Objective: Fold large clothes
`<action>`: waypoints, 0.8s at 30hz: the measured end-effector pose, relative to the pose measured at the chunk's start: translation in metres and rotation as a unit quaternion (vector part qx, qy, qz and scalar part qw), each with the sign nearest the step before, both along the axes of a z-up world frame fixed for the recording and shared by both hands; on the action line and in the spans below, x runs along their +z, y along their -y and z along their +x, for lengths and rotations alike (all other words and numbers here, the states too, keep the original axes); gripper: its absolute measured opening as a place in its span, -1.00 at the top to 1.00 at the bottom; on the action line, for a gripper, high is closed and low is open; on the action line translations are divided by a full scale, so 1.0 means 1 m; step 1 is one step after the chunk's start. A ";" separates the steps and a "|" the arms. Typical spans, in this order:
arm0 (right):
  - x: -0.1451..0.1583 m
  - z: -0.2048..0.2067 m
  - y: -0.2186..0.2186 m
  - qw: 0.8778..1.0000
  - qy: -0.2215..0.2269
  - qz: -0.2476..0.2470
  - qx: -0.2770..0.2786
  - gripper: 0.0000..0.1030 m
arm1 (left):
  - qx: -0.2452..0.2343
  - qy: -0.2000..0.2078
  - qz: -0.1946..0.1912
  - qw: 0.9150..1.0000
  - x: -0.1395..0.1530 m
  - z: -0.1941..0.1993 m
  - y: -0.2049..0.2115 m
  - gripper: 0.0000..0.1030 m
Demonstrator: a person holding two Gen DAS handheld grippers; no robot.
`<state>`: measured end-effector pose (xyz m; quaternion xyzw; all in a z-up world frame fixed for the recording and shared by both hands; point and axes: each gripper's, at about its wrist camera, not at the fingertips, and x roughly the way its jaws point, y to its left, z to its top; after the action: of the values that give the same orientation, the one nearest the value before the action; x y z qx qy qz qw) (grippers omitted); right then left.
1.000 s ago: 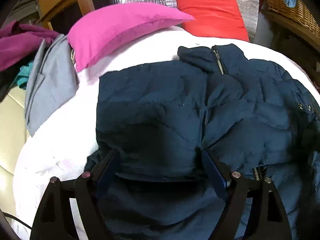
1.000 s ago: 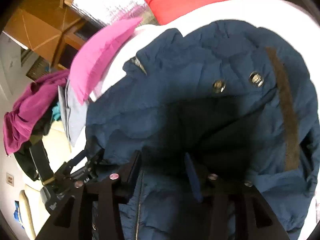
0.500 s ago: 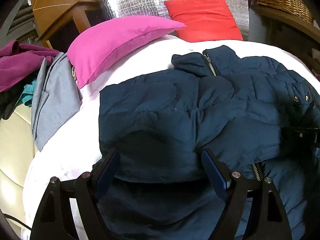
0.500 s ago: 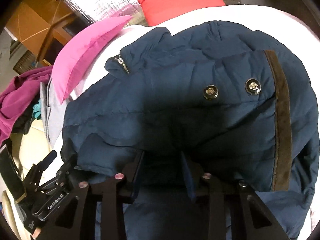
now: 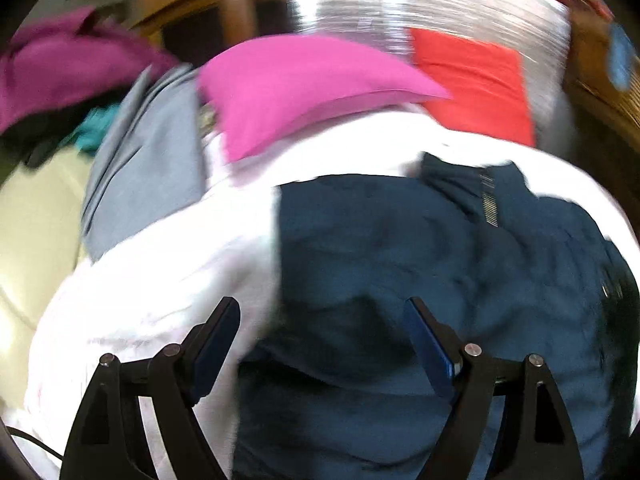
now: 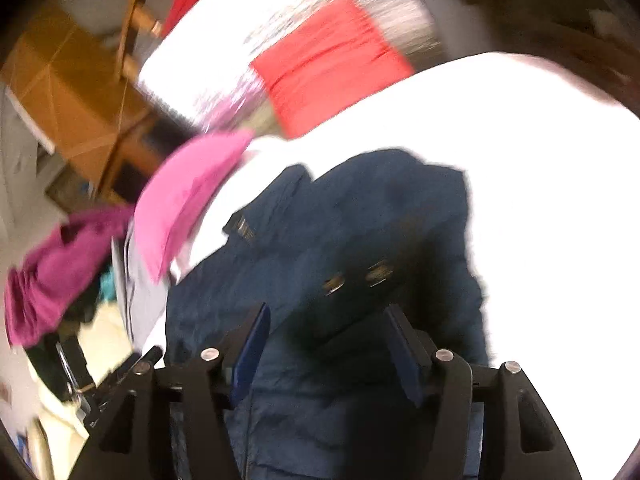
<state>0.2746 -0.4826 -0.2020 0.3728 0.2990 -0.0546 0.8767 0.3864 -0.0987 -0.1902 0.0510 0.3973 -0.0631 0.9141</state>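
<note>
Item one, the jacket (image 5: 400,248): dark blue, padded, lying spread on the white bed cover (image 5: 168,264). In my left view its collar and zip sit toward the far side, and its left edge runs between my two fingers. In my right view two metal snaps (image 6: 356,278) show on a folded-over panel just ahead of the fingers.

Item two, my left tongs (image 5: 320,320): jaws standing wide, nothing pinched; the left finger (image 5: 216,336) is over the white cover, the right one over the jacket.

Item three, my right tongs (image 6: 326,326): jaws apart and just been opening, over the jacket cloth, with neither pad seen pressing on it.

Item four, the pink pillow (image 5: 304,84): on the bed beyond the jacket, apart from it.

Item five, the red cushion (image 5: 476,88): farther back, against a silvery sheet (image 5: 420,4).

Item six, grey cloth (image 5: 144,176): draped at the bed's left edge, just beside the pink pillow.

Item seven, a purple garment (image 5: 68,68): heaped farther left, beyond the grey cloth.

Both views are smeared with blur, so finer detail is unreadable.
</note>
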 end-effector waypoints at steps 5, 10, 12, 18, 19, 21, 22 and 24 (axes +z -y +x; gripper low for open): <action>-0.031 -0.010 0.037 0.998 -0.046 0.033 -0.041 -0.22 | 0.061 -0.064 -0.023 0.996 -0.027 0.028 -0.030 -0.63; -0.060 0.018 0.027 0.994 -0.097 0.056 0.006 -0.35 | 0.066 -0.118 -0.039 0.990 -0.055 0.040 -0.029 -0.63; -0.060 0.024 0.016 0.995 -0.101 0.026 0.008 -0.33 | 0.067 -0.120 -0.044 0.990 -0.055 0.039 -0.029 -0.63; -0.032 0.020 -0.004 0.997 -0.069 -0.033 -0.003 0.39 | 0.074 -0.114 -0.047 0.990 -0.047 0.034 -0.033 -0.59; -0.033 0.020 -0.005 0.997 -0.073 -0.039 -0.003 0.39 | 0.074 -0.111 -0.035 0.990 -0.048 0.033 -0.032 -0.59; -0.051 0.025 -0.002 0.994 -0.103 -0.030 -0.007 0.39 | 0.069 -0.118 -0.026 0.990 -0.053 0.033 -0.031 -0.61; -0.059 0.027 0.003 0.994 -0.107 -0.011 -0.006 0.39 | 0.067 -0.126 -0.028 0.989 -0.057 0.034 -0.031 -0.62; -0.060 0.027 0.012 0.995 -0.098 0.020 -0.005 0.39 | 0.066 -0.130 -0.031 0.989 -0.056 0.033 -0.032 -0.61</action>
<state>0.3014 -0.4945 -0.2618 0.3847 0.3830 -0.0892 0.8351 0.4198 -0.0663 -0.2458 -0.0124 0.5127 -0.0206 0.8582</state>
